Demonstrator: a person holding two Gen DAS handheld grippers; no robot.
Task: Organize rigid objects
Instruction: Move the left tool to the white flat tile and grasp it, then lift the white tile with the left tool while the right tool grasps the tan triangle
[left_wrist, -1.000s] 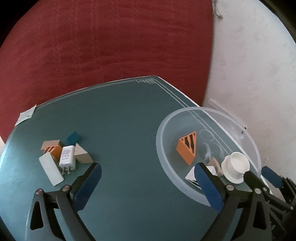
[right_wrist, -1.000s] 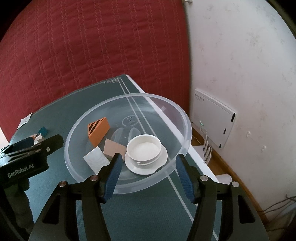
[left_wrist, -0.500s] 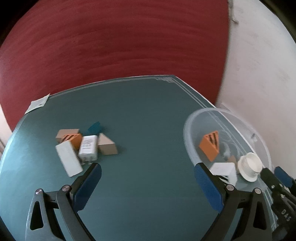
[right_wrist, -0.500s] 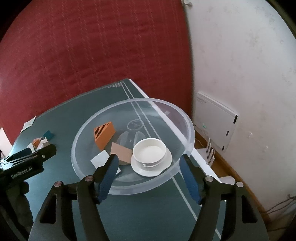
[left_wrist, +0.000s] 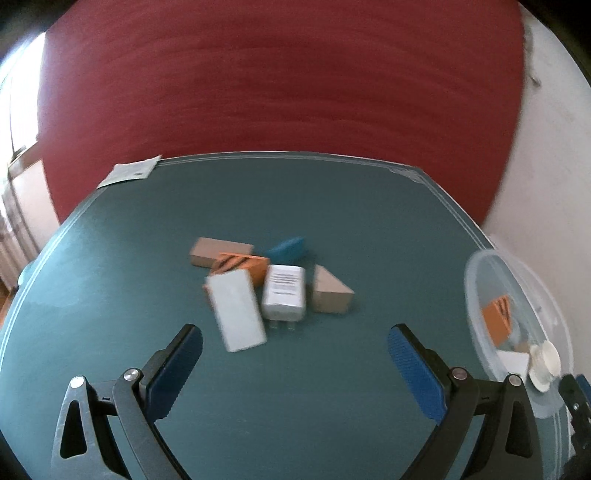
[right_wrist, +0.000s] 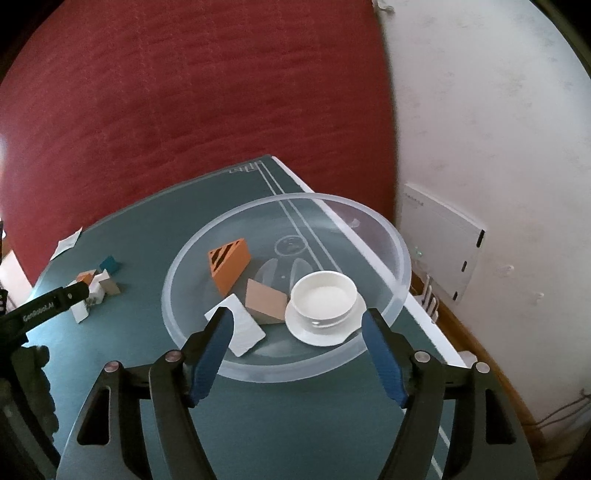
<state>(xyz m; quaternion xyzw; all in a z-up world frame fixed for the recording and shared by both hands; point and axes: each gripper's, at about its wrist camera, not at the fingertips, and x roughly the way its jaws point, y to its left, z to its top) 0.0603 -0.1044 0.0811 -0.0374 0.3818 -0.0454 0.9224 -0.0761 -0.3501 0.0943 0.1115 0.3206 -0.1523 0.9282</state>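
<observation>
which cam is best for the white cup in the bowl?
Right wrist: the white cup sits on its saucer in the clear bowl, sharp and nearly centred. Left wrist catches it only small and blurred at the right edge.

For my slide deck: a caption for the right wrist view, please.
Open right gripper poised empty over clear bowl holding white cup and blocks.

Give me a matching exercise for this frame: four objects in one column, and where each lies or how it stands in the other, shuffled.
Things:
1. white cup on its saucer
2. white charger
3. teal block
4. right gripper

Places or states:
A. far side of the loose pile on the table
B. inside the clear bowl
C. open, holding nothing
D. middle of the pile, prongs toward the camera

Pairs: 1-B, 2-D, 3-A, 4-C
</observation>
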